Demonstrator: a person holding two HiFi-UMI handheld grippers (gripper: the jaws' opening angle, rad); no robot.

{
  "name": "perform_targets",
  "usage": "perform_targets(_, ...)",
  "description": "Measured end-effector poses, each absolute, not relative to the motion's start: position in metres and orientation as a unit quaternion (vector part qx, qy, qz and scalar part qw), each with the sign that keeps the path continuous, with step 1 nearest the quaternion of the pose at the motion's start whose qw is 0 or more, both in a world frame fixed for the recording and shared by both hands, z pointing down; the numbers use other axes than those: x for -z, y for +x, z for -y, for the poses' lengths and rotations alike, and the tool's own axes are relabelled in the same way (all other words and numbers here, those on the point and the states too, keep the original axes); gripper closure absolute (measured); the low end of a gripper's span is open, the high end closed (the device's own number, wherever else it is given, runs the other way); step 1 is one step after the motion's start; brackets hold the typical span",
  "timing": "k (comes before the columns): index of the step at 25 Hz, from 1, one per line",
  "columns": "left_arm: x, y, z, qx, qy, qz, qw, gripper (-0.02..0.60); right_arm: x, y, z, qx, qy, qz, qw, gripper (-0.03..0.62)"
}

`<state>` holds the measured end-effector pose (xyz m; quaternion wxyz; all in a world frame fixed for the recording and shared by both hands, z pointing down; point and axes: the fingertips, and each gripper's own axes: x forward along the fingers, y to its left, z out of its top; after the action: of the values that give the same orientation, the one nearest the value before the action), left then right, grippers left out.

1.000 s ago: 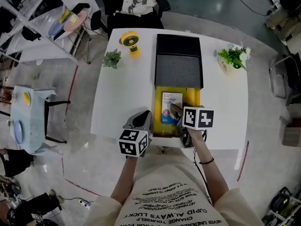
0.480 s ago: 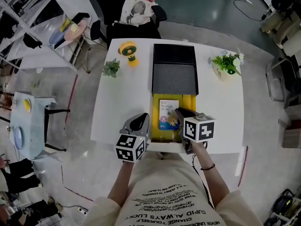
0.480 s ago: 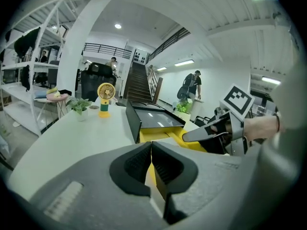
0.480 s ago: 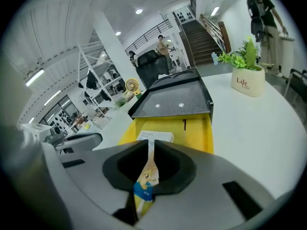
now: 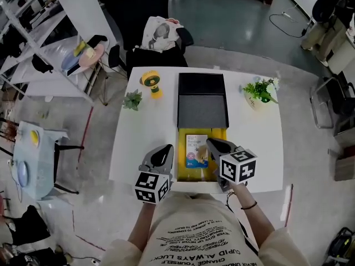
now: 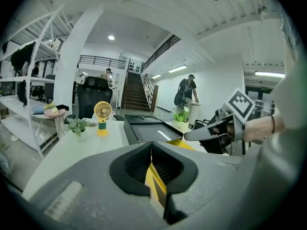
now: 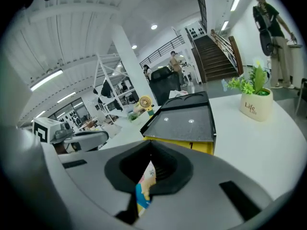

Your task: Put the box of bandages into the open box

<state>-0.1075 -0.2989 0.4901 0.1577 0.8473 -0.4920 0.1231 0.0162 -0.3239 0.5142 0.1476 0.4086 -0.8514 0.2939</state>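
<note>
The box of bandages (image 5: 196, 148), white with a blue and pink picture, lies flat inside the yellow open box (image 5: 221, 135), whose black lid (image 5: 202, 101) is folded back behind it. My right gripper (image 5: 214, 144) hovers just right of the bandage box with its jaws shut and nothing between them. In the right gripper view the bandage box (image 7: 143, 191) shows below the closed right gripper (image 7: 149, 162). My left gripper (image 5: 163, 154) is shut too, beside the open box's left wall. A strip of yellow wall (image 6: 154, 185) shows under the left gripper (image 6: 151, 150).
A yellow desk fan (image 5: 150, 82) and a small green plant (image 5: 132, 100) stand at the white table's (image 5: 144, 132) back left. A potted plant in a white pot (image 5: 258, 93) stands at the back right. A chair with a bag (image 5: 161, 35) is behind the table.
The right gripper's jaws have closed from wide open and drawn a little off the bandage box, which stays in the yellow box. The left gripper has hardly moved.
</note>
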Motion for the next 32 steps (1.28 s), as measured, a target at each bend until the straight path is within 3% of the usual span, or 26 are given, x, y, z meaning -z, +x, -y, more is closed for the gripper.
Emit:
perform_targets(19, -0.408, -0.132, 0.325, -0.069, 0.842, 0.532, 0.058, 0.558, -0.421, 0.049, 0.347, -0.194, 0.429, 0.882, 0.009, 0.589)
perform_targets(32, -0.393, -0.139, 0.33, -0.049, 0.829, 0.556, 0.027, 0.558, -0.4, 0.07, 0.357, -0.104, 0.465, 0.879, -0.011, 0.589)
